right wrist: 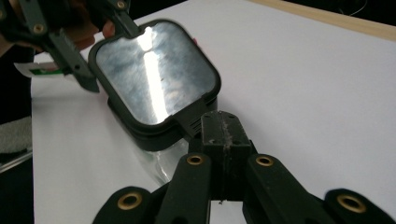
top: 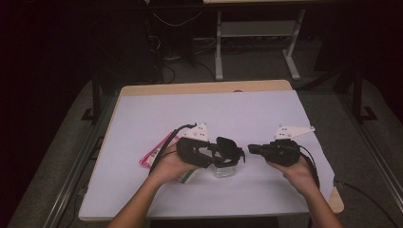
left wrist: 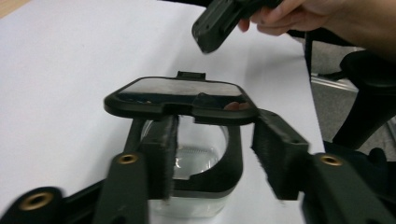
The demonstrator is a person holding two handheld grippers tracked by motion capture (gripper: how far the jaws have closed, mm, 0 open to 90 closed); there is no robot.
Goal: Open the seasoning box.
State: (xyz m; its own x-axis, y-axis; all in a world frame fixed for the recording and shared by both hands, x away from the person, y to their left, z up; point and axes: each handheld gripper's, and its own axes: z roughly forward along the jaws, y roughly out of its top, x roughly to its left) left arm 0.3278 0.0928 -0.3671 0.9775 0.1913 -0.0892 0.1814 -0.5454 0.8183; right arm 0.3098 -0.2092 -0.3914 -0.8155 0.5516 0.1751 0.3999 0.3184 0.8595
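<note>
A small clear container (left wrist: pixel 196 161) stands on the white table sheet (top: pixel 214 114), its black lid (left wrist: pixel 180 95) with a glossy top raised and tilted above it. My left gripper (left wrist: pixel 217 140) straddles the container; one pad (left wrist: pixel 161 154) lies against its side, the other pad (left wrist: pixel 280 158) stands a little clear. From the right, my right gripper (right wrist: pixel 223 128) points at the lid's tab (right wrist: pixel 191 120) with its jaws shut together and nothing between them. In the high view the right gripper (top: pixel 253 148) sits just right of the lid (top: pixel 229 144), apart from it.
A pink and white packet (top: pixel 154 154) lies left of the left hand, and a white and green packet (top: pixel 187 176) sits under that hand. The table's wooden edge (top: pixel 204 88) runs along the far side. A white frame (top: pixel 256 33) stands on the floor beyond.
</note>
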